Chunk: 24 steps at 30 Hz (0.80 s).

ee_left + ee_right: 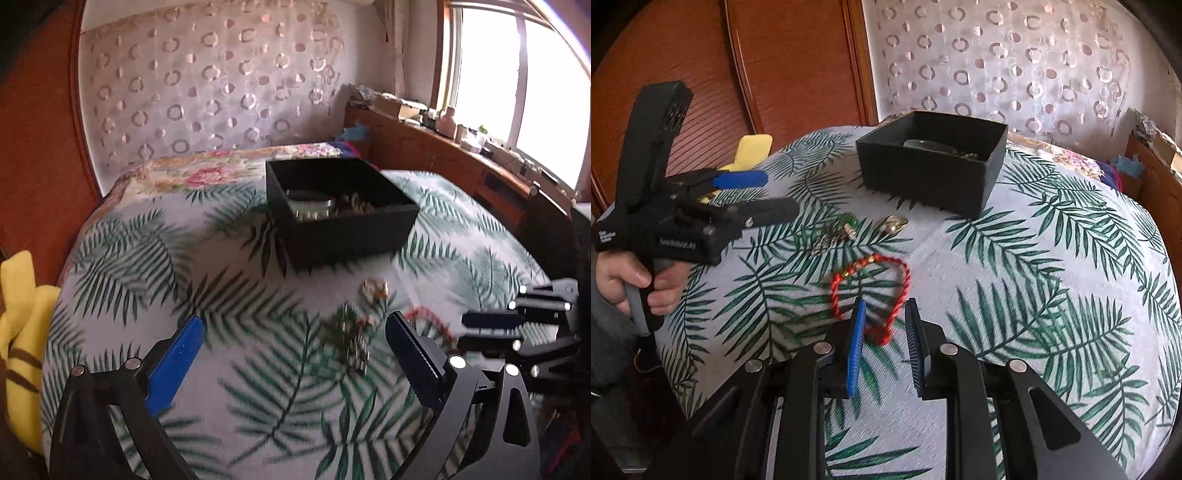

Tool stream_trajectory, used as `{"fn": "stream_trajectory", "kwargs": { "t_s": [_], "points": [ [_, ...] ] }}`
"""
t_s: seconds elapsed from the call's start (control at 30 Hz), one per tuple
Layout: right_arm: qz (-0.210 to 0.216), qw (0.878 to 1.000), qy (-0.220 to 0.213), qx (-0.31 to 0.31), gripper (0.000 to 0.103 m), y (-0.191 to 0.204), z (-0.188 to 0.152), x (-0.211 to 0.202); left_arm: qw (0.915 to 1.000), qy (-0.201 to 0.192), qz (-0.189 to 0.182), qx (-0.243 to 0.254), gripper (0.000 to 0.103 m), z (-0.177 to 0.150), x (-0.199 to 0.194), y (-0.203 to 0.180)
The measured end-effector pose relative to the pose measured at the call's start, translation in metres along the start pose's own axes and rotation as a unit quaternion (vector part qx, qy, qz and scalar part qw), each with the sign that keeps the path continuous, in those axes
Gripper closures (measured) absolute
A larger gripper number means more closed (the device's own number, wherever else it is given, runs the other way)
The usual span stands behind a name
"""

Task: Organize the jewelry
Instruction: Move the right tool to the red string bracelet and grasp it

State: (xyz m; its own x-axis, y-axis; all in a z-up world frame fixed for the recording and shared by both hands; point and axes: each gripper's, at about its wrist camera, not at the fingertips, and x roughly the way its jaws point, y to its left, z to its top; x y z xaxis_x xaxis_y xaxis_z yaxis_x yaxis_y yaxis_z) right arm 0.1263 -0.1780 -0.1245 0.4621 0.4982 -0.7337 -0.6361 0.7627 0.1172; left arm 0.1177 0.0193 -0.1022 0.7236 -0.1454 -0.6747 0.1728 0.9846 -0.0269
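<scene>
A black open box (pixel 343 206) (pixel 931 158) with some jewelry inside stands on the palm-leaf sheet. In front of it lie a gold ring piece (pixel 894 224) (pixel 375 287), a green-and-metal chain piece (pixel 836 230) (pixel 351 336), and a red cord bracelet (pixel 871 291) (pixel 432 325). My right gripper (pixel 884 321) is open, its fingertips on either side of the bracelet's near end, low over the sheet. My left gripper (pixel 295 332) (pixel 775 195) is open and empty, held above the sheet left of the chain piece.
The bed (pixel 221 295) is covered with a leaf-print sheet. A yellow cloth (pixel 22 332) hangs at its left edge. A wooden ledge (pixel 461 155) with clutter runs under the window on the right. A wooden wardrobe (pixel 775 66) stands behind.
</scene>
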Motion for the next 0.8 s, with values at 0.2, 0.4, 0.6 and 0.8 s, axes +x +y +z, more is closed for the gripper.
{"fn": "stream_trajectory", "kwargs": {
  "t_s": [0.2, 0.4, 0.6, 0.8],
  "points": [
    [-0.021, 1.0, 0.009, -0.014, 0.079, 0.008, -0.006, 0.003, 0.9998, 0.012, -0.013, -0.012, 0.008, -0.016, -0.011, 0.004],
    [-0.023, 0.999, 0.006, -0.025, 0.094, 0.014, -0.009, 0.001, 0.9996, 0.019, -0.018, -0.007, 0.008, -0.023, -0.012, 0.001],
    [-0.032, 0.999, -0.01, 0.0, 0.094, 0.001, -0.015, -0.016, 0.9991, 0.035, -0.022, -0.003, 0.008, -0.023, -0.002, -0.001],
    [-0.033, 0.999, -0.017, 0.011, 0.094, -0.006, -0.021, -0.024, 0.998, 0.042, -0.046, 0.008, 0.032, -0.016, 0.004, -0.013]
  ]
}}
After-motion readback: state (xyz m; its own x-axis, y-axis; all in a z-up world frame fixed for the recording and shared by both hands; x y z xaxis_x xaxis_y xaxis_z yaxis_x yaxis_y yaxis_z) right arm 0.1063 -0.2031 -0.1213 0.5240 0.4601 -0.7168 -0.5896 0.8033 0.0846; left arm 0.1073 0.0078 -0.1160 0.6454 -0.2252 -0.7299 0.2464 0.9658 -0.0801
